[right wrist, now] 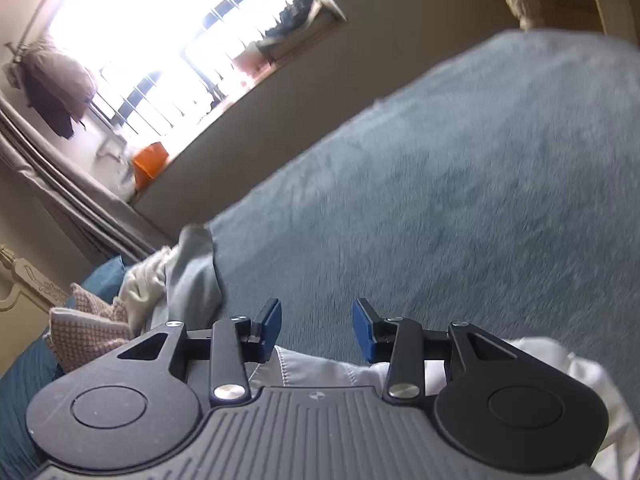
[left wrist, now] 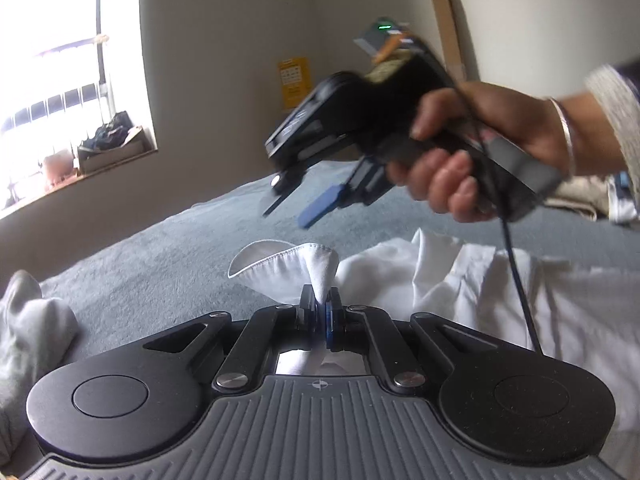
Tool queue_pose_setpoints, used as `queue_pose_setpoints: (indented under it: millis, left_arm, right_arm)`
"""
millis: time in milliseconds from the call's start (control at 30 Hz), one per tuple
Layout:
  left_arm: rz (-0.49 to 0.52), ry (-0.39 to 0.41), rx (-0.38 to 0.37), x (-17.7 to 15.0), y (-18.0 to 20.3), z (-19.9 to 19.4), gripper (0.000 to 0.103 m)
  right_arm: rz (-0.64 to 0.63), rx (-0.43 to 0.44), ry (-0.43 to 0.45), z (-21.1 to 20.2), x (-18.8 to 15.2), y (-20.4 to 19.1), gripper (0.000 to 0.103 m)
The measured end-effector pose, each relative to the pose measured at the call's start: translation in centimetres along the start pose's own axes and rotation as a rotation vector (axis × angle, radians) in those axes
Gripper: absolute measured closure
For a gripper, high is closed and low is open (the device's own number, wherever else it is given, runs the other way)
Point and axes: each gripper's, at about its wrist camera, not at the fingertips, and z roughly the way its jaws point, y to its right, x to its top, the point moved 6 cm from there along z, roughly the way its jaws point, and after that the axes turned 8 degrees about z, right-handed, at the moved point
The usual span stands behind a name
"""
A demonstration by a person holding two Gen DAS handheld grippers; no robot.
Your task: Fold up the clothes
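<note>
A white shirt (left wrist: 460, 280) lies crumpled on the grey-blue bedspread (left wrist: 168, 248). My left gripper (left wrist: 320, 304) is shut on a pinched fold of the shirt near its collar (left wrist: 276, 260), which stands up in front of the fingertips. The right gripper (left wrist: 288, 208) hangs in the air above and beyond the collar, held by a hand (left wrist: 460, 152), with its jaws apart and nothing between them. In the right wrist view, the right gripper (right wrist: 316, 324) stands open over the bedspread (right wrist: 460, 200), and the white shirt (right wrist: 320, 372) lies below and behind its fingers.
A grey garment (left wrist: 28, 328) lies at the left of the bed, seen also as a heap of clothes (right wrist: 176, 280) in the right wrist view. A barred window (left wrist: 52, 72) with a cluttered sill fills the far wall. More folded cloth (left wrist: 580, 196) sits at the far right.
</note>
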Motion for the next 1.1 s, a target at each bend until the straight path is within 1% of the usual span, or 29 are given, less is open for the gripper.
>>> queue_pose_setpoints:
  millis: [67,200,300,333,400,500,533,600,667,733,767,800,833,867,900,933,967,1033,1100]
  left_arm:
    - [0.023,-0.004,0.001,-0.2,0.4,0.1,0.1]
    - [0.042,-0.014,0.01,-0.8,0.8,0.1,0.1]
    - [0.037,-0.016,0.018,-1.1,0.8,0.1,0.1]
    - [0.037,-0.015,0.021,-1.1,0.8,0.1,0.1]
    - [0.038,-0.015,0.025,-1.3,0.9,0.1,0.1]
    - [0.03,-0.005,0.033,-1.3,1.1,0.0,0.1]
    - [0.025,-0.001,0.036,-1.3,1.2,-0.1,0.1]
    - [0.017,0.009,0.043,-1.2,1.2,-0.1,0.1]
    - [0.025,0.018,0.048,-1.1,1.3,-0.3,0.1]
    - [0.037,0.026,0.052,-1.0,1.4,-0.5,0.1]
    - [0.043,0.03,0.053,-1.0,1.4,-0.7,0.1]
    - [0.051,0.033,0.054,-1.0,1.5,-0.8,0.1]
    - [0.055,0.035,0.057,-1.1,1.4,-0.9,0.1]
    - [0.058,0.036,0.063,-1.3,1.4,-1.0,0.1]
    - [0.059,0.037,0.068,-1.5,1.4,-1.2,0.1]
    - [0.055,0.037,0.07,-1.6,1.3,-1.2,0.1]
    - [0.051,0.037,0.071,-1.8,1.3,-1.3,0.1]
    - [0.048,0.035,0.071,-2.0,1.2,-1.5,0.1]
    - [0.049,0.031,0.066,-2.2,1.3,-1.7,0.1]
  right_arm:
    - [-0.052,-0.052,-0.025,1.1,-0.7,-0.7,0.057]
    - [-0.228,-0.121,-0.044,1.9,-2.4,-3.2,0.056]
    - [-0.336,-0.179,-0.077,2.6,-3.5,-5.3,0.05]
    - [-0.378,-0.197,-0.098,3.0,-3.9,-6.0,0.043]
    - [-0.472,-0.25,-0.125,3.8,-4.8,-7.4,0.032]
    - [-0.58,-0.318,-0.139,4.7,-6.1,-9.1,0.03]
    - [-0.602,-0.338,-0.154,5.1,-6.5,-9.4,0.026]
    - [-0.632,-0.389,-0.207,6.0,-7.3,-9.6,0.024]
    - [-0.688,-0.468,-0.239,6.8,-8.1,-9.4,0.024]
    - [-0.721,-0.55,-0.249,7.5,-8.5,-8.9,0.024]
    - [-0.706,-0.568,-0.246,7.4,-8.4,-8.4,0.026]
    - [-0.673,-0.571,-0.238,7.2,-8.1,-8.0,0.035]
    - [-0.64,-0.575,-0.23,6.9,-7.8,-7.5,0.048]
    - [-0.581,-0.556,-0.22,6.3,-7.4,-6.9,0.054]
    - [-0.506,-0.522,-0.208,5.5,-6.8,-6.2,0.071]
    - [-0.43,-0.488,-0.196,4.6,-6.2,-5.5,0.081]
    - [-0.355,-0.453,-0.184,3.8,-5.6,-4.8,0.084]
    - [-0.154,-0.323,-0.137,1.5,-4.9,-3.1,0.088]
    - [0.062,-0.2,-0.097,-0.8,-4.8,-0.9,0.089]
